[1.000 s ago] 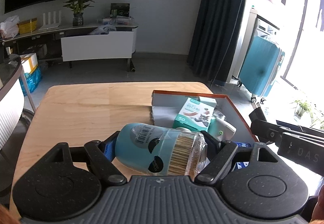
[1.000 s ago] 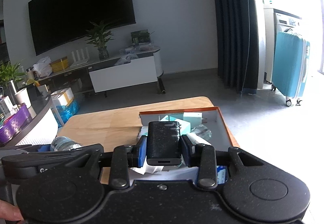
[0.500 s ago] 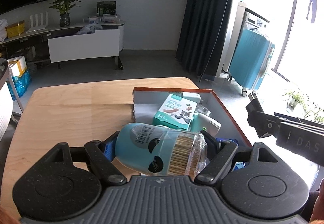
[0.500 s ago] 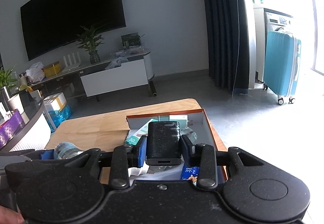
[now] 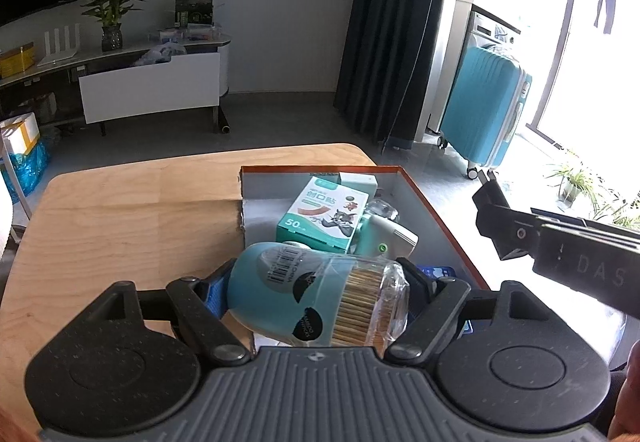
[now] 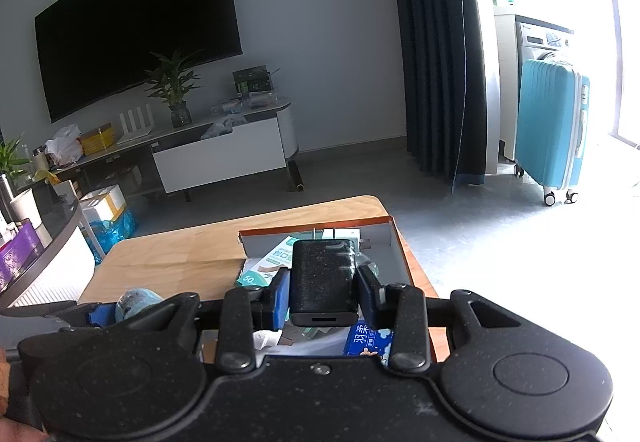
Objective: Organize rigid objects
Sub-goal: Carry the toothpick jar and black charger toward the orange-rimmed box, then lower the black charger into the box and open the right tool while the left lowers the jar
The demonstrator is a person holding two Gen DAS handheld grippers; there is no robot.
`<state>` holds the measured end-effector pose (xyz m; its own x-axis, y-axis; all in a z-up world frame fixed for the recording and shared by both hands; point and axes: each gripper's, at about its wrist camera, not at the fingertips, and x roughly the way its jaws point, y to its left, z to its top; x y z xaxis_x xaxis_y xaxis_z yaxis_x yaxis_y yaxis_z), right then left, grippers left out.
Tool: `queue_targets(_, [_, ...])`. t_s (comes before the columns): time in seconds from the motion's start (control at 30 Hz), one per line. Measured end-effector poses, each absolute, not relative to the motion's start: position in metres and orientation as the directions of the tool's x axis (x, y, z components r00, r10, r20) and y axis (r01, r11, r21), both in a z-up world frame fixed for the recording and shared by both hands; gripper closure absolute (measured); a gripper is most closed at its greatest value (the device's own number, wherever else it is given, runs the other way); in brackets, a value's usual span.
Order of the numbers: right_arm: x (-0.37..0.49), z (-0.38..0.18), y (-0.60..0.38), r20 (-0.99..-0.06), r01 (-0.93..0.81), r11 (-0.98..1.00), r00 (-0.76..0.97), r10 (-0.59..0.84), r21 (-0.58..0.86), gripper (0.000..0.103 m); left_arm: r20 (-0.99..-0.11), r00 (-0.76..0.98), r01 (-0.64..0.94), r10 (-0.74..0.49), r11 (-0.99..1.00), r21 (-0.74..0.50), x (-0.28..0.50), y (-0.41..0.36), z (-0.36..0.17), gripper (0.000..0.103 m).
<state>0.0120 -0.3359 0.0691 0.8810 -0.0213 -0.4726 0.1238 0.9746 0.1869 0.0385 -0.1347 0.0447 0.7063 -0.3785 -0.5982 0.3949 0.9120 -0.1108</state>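
My left gripper (image 5: 320, 292) is shut on a teal toothpick jar (image 5: 316, 294) with a clear lid, held sideways over the near left corner of an orange-rimmed box (image 5: 436, 210). In the box lie a green bandage carton (image 5: 324, 214), a white device (image 5: 386, 240) and a blue packet (image 5: 436, 272). My right gripper (image 6: 323, 290) is shut on a black power bank (image 6: 323, 282), held above the same box (image 6: 398, 242). The right gripper also shows at the right of the left wrist view (image 5: 560, 246).
The box stands on the right part of a wooden table (image 5: 120, 210). Beyond the table are a TV bench (image 6: 224, 150), a dark curtain (image 5: 392, 30) and a teal suitcase (image 5: 484, 110). A round counter (image 6: 44, 262) is at the left.
Both grippers have moved right and forward, closer over the box, each still holding its object. More of the box's inside shows now.
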Motion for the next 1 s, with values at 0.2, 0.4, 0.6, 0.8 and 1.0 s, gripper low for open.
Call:
queue_targets(0.2, [0.014, 0.067, -0.337, -0.478, 0.127, 0.974, 0.878, -0.023, 0.187, 0.060, -0.605, 0.699, 0.401, -0.382, 0.909, -0.112, 0.040, -0.137, 0.043, 0.021])
queue_targets(0.4, [0.017, 0.065, -0.338, -0.480, 0.129, 0.974, 0.877, -0.024, 0.187, 0.060, -0.611, 0.691, 0.409, -0.387, 0.906, -0.111, 0.042, -0.140, 0.042, 0.021])
queue_targets(0.6, [0.018, 0.065, -0.339, -0.480, 0.132, 0.974, 0.877, -0.028, 0.185, 0.060, -0.616, 0.684, 0.415, -0.390, 0.903, -0.111, 0.044, -0.142, 0.041, 0.021])
queue_targets(0.8, [0.022, 0.063, -0.342, -0.483, 0.130, 0.975, 0.875, -0.028, 0.179, 0.060, -0.621, 0.677, 0.424, -0.396, 0.899, -0.112, 0.046, -0.145, 0.039, 0.021])
queue_targets(1.0, [0.027, 0.060, -0.347, -0.491, 0.122, 0.977, 0.871, -0.021, 0.174, 0.060, -0.627, 0.668, 0.432, -0.402, 0.895, -0.113, 0.047, -0.149, 0.036, 0.021])
